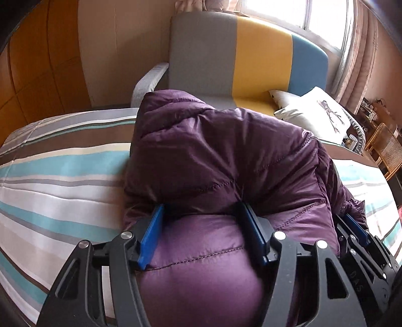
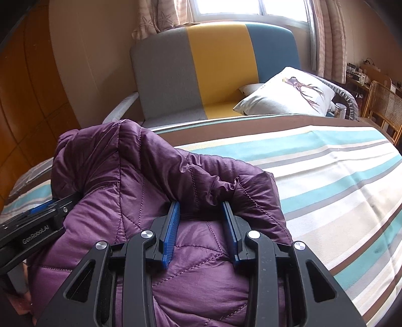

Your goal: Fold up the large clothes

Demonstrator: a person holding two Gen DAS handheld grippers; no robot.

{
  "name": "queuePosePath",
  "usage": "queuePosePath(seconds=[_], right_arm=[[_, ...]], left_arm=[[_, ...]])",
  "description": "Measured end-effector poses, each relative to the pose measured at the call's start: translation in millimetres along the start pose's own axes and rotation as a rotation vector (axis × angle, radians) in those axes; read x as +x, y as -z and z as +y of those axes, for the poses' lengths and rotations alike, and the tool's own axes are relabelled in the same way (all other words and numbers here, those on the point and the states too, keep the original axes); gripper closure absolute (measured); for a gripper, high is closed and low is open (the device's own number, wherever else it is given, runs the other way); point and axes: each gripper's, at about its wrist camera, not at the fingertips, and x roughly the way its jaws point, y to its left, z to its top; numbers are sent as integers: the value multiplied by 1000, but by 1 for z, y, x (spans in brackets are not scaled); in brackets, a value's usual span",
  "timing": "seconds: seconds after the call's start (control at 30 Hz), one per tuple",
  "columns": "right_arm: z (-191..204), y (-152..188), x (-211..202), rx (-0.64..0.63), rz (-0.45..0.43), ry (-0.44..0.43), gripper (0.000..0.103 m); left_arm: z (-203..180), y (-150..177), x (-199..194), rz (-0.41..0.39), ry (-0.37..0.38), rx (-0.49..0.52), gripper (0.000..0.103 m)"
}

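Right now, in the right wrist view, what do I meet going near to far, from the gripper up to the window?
Right gripper closed on the purple quilted puffer jacket → striped bedspread → grey, yellow and blue sofa → bright window.

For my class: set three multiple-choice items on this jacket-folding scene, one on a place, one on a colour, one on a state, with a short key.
1. Where does the pillow lie?
A. on the sofa
B. on the floor
C. on the rattan chair

2. What colour is the puffer jacket?
A. green
B. purple
C. red

3. What is between the right gripper pads?
A. nothing
B. a pillow
C. jacket fabric

Key: 1 A, it rests on the sofa seat beyond the striped bed. 2 B, its quilted shell is purple. 3 C, purple padding bulges between both blue pads.
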Motion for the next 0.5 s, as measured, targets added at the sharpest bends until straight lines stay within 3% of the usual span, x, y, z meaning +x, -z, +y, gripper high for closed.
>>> queuePosePath(seconds=[0.1,0.17,0.2,0.23,0.3,0.4,0.5], right_arm=[[1,1,-3,-2,-11,-2,70],[0,0,-7,3,-16,-9,70],[-1,0,-9,3,-19,-19,69],[-2,-2,-13,6,-19,-30,69],[-3,-8,-23,12,-19,-51,69],[1,-25,-42,-17,-61,-78,69],[10,-43,-40,-80,-43,-69,69]], left_arm=[[2,1,-6,-14,7,3,40],[2,3,-16,-31,20,15,30],[7,5,-25,-32,21,11,14],[12,6,-31,-28,28,3,10],[21,6,-41,-33,57,-14,10],[28,0,-52,-65,30,-37,10],[30,-13,-52,-79,30,-86,10]])
